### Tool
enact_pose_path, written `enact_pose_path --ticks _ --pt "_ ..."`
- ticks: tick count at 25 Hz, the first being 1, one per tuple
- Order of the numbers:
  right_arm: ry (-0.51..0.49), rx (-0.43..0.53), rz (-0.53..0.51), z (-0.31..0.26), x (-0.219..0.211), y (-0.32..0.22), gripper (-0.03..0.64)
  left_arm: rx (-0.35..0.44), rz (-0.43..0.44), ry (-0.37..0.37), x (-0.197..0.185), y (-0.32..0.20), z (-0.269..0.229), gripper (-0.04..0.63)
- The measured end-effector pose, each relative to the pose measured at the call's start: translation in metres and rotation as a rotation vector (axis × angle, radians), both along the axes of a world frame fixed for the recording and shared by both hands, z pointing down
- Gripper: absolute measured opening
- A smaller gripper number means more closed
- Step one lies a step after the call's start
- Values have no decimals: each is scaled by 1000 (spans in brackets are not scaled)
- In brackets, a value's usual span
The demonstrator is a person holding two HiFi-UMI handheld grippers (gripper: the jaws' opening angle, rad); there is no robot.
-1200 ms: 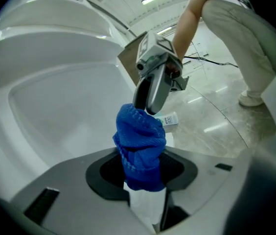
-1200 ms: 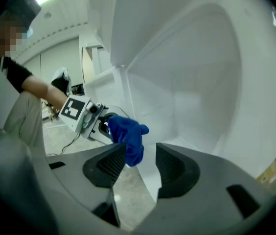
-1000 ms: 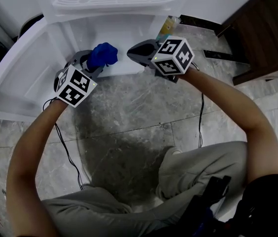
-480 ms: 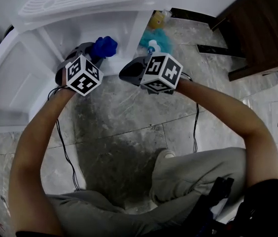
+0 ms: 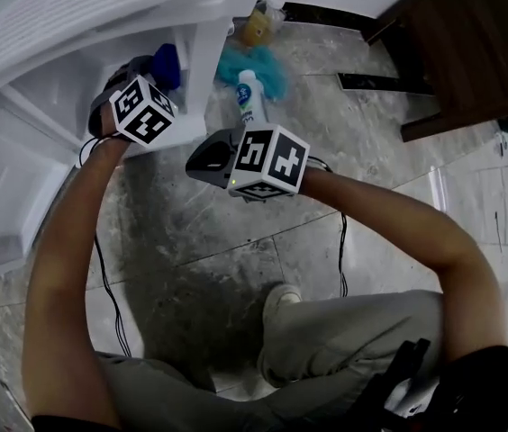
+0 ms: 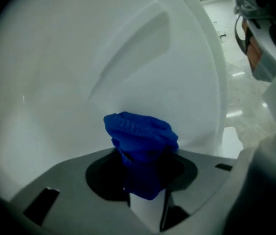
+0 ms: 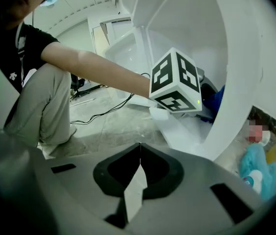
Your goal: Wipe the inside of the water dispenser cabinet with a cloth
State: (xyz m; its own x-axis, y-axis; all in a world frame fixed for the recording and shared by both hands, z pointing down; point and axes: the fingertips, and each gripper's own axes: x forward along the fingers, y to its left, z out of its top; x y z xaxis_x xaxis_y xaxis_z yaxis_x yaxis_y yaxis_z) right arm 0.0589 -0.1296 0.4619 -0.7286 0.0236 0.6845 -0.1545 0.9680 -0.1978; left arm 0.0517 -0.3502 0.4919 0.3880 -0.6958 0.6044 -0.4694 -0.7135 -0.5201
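The white water dispenser cabinet (image 5: 195, 66) stands open at the upper left of the head view. My left gripper (image 5: 152, 68) reaches into it, shut on a bunched blue cloth (image 5: 167, 65). In the left gripper view the blue cloth (image 6: 140, 133) bulges out between the jaws, close to the curved white inner wall (image 6: 103, 58). My right gripper (image 5: 191, 164) hovers over the floor in front of the cabinet, shut and holding nothing. The right gripper view shows its jaws (image 7: 139, 161) pressed together, with the left gripper's marker cube (image 7: 174, 81) ahead.
The cabinet door (image 5: 6, 178) hangs open at the left. A white spray bottle (image 5: 248, 97), a teal cloth (image 5: 272, 68) and a yellow bottle (image 5: 256, 27) lie on the marble floor right of the cabinet. Dark wooden furniture (image 5: 470, 43) is at the top right. A cable (image 5: 114, 286) trails by my knee.
My left gripper has carried the blue cloth from the cabinet's front edge deeper inside. The right gripper has sunk and drawn back toward the floor in front.
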Motion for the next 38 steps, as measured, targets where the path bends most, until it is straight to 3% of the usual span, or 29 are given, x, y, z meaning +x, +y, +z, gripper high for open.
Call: enact_pose_path --ticks 3,9,13,18,29,35,38 --pt "-3 -15 21 1 3 -3 -2 42 -20 -29 -3 -20 -1 160" --pt "-3 -25 4 4 0 3 -2 39 -192 36 -10 -46 -2 156" --pt "9 -35 -18 8 -4 9 -2 44 -157 71 -10 -35 -6 156" --pt "2 -47 -35 9 -12 12 -2 66 -104 58 -5 -20 -6 156" --pt "9 -72 -32 12 -1 24 -2 34 -146 67 -7 -43 -4 153" --pt "21 -64 -64 16 -8 25 -2 39 -6 61 -1 -13 -3 155" --pt "9 -63 -78 14 -20 24 -2 36 22 58 0 -10 -2 155"
